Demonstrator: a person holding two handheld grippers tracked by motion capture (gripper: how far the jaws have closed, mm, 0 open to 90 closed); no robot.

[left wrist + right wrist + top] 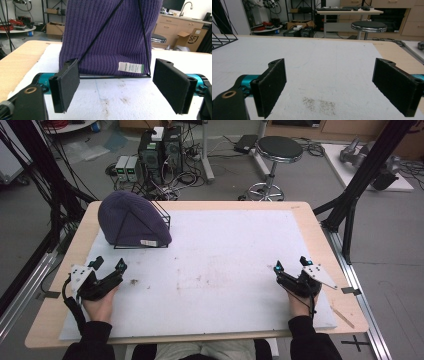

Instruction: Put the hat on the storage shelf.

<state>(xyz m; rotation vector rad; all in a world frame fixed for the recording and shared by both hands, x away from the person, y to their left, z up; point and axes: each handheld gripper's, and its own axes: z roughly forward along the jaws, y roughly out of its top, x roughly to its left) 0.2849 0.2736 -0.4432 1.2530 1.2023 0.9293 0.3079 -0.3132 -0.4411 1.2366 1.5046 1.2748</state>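
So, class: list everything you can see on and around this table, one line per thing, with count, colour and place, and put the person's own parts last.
Purple ribbed knitted hat: one, purple, far-left of the table, draped over the rack.
Black wire rack: one, black, under the hat.
White fabric label: one, white and green, on the hat's lower edge.
White foam mat: one, white, stained, covering the tabletop.
Light wooden table: one, pale wood, under the mat.
Round black stool: one, black seat with chrome base, on the floor beyond the table.
Left claw: one, black, open, near-left, facing the hat.
Right claw: one, black, open, near-right.
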